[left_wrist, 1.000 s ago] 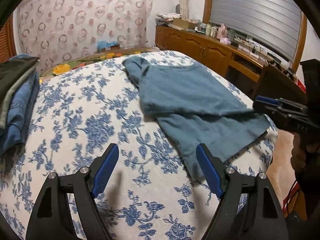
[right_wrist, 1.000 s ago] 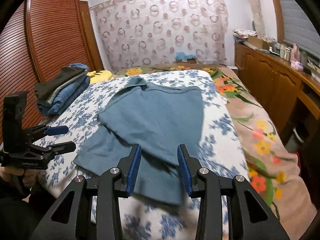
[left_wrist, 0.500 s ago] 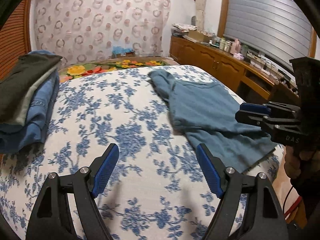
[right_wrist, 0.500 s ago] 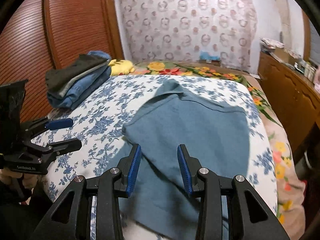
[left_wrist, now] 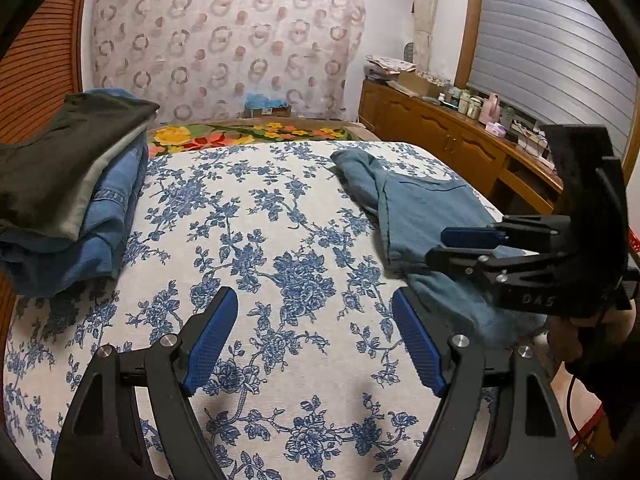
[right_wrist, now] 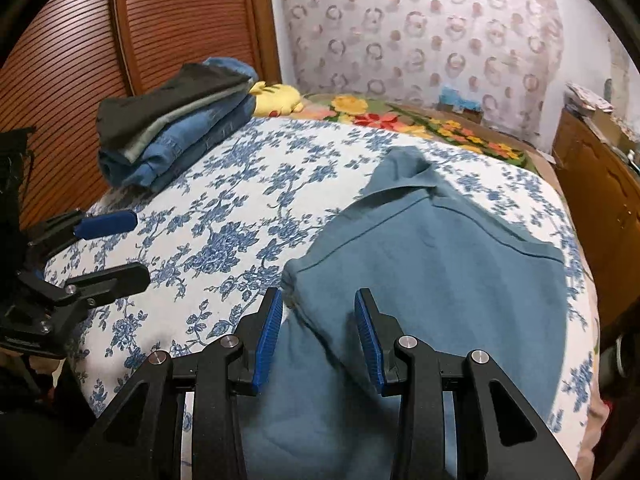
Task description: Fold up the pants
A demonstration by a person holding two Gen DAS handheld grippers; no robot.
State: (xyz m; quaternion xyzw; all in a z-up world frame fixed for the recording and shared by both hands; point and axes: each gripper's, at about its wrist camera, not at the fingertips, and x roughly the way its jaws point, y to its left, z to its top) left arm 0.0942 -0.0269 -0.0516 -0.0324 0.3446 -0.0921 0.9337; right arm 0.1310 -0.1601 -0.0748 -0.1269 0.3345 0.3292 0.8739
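Observation:
Blue-grey pants (left_wrist: 420,216) (right_wrist: 440,272) lie part-folded on the right half of the bed, over a white sheet with blue flowers (left_wrist: 260,240). My left gripper (left_wrist: 314,296) (right_wrist: 140,246) hovers open above bare sheet, left of the pants, with nothing between its pads. My right gripper (right_wrist: 318,296) (left_wrist: 438,247) hangs over the pants' near left corner. Its jaws stand a moderate gap apart, and no cloth is pinched between them. A hand holds its grip at the lower right of the left wrist view.
A stack of folded clothes (left_wrist: 72,184) (right_wrist: 172,128), dark on top and denim below, sits at the bed's far left by a slatted wooden door (right_wrist: 80,40). A wooden sideboard (left_wrist: 440,136) with bottles runs along the right. A flowered blanket (left_wrist: 248,134) lies beyond the sheet.
Both grippers have swung left across the bed. The pants slid rightward in the left wrist view and the clothes stack came closer. Neither jaw gap has changed.

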